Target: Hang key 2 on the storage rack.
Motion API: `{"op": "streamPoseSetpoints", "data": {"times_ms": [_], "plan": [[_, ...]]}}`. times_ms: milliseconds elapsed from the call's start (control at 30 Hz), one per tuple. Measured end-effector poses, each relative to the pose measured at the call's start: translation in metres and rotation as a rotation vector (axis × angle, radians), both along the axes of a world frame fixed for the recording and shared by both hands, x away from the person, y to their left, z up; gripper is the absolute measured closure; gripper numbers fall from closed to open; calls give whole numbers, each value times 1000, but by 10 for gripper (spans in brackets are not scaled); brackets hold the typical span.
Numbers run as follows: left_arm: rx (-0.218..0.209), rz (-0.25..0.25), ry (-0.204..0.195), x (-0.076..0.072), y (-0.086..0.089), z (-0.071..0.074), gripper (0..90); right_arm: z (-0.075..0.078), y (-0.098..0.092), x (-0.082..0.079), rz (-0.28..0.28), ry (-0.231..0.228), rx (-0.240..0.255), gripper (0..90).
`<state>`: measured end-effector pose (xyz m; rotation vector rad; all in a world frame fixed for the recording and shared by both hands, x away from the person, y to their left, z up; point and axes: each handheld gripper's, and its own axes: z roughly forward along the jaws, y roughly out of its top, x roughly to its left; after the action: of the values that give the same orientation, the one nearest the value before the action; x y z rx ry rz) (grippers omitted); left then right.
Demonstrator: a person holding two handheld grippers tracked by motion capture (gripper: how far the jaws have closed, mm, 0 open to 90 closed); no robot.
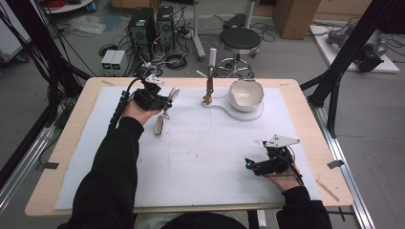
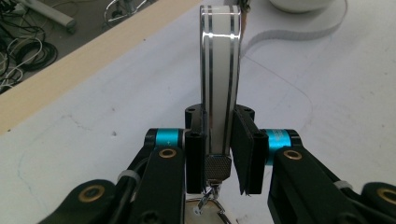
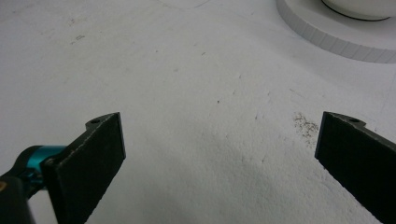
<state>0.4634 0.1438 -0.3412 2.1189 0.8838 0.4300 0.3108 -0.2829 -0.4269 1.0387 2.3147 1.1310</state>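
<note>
On the table (image 1: 305, 143), far left, we held the left gripper (image 2: 219, 154) with its jaws clamped on a shiny metal keyring tag (image 2: 220, 84), lifted off the surface. Near right, our right gripper (image 3: 219, 163) rested with jaws wide, holding nothing.

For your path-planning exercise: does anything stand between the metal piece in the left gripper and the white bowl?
Yes: an upright post on the white base stands between the metal piece and the bowl.

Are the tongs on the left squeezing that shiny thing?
Yes. The left tongs are shut on the shiny metal piece; both black pads press its sides.
</note>
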Motion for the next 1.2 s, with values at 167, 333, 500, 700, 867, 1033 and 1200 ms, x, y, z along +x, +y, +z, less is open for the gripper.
{"op": "streamPoseSetpoints", "data": {"times_ms": [167,333,500,700,867,1033,1200], "plan": [[-23,17,9,9,-3,7,756,0,0,1,1,-5,4,8],[-21,50,4,18,-8,17,757,0,1,1,4,-1,7,8],[-42,77,-11,27,-11,27,757,0,1,0,3,-2,9,8],[-31,99,-30,38,-19,37,757,0,0,0,5,-1,14,8],[-40,109,-56,44,-22,47,757,-1,0,0,10,-5,10,8],[-65,102,-90,48,-27,57,757,-1,0,0,10,-4,12,9],[-60,112,-130,53,-33,66,757,0,1,-1,13,-6,7,8]]}}
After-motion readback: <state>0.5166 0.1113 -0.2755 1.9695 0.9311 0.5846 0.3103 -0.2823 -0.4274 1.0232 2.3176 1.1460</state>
